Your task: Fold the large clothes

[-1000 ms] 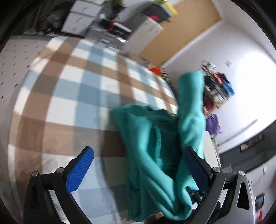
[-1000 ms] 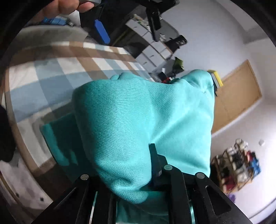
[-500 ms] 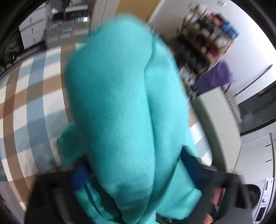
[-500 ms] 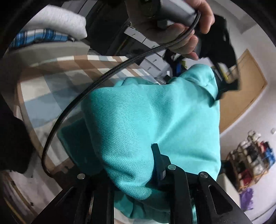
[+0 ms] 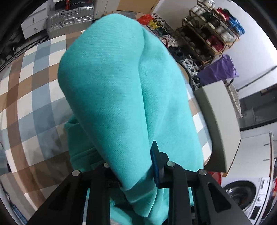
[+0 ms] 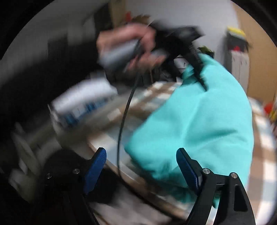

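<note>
A teal sweatshirt (image 5: 121, 90) hangs bunched over a table with a blue, brown and white checked cloth (image 5: 29, 97). My left gripper (image 5: 131, 166) is shut on a thick fold of it and holds it up, so the cloth fills the middle of the left wrist view. In the blurred right wrist view the sweatshirt (image 6: 204, 124) hangs to the right, gripped from above by the other gripper, held in a hand (image 6: 128, 46). My right gripper (image 6: 140, 166) is open and empty, its blue pads (image 6: 187, 169) just left of the cloth.
A silver suitcase (image 5: 69, 15) and white drawers stand beyond the table. A shoe rack (image 5: 213, 32), a purple bag (image 5: 218, 71), a grey cabinet (image 5: 219, 121) and a washing machine (image 5: 242, 192) are at the right. A black cable (image 6: 124, 117) hangs in front of the right gripper.
My left gripper has closed on the sweatshirt and lifted it. My right gripper has let go of the sweatshirt, opened, and swung away to the left.
</note>
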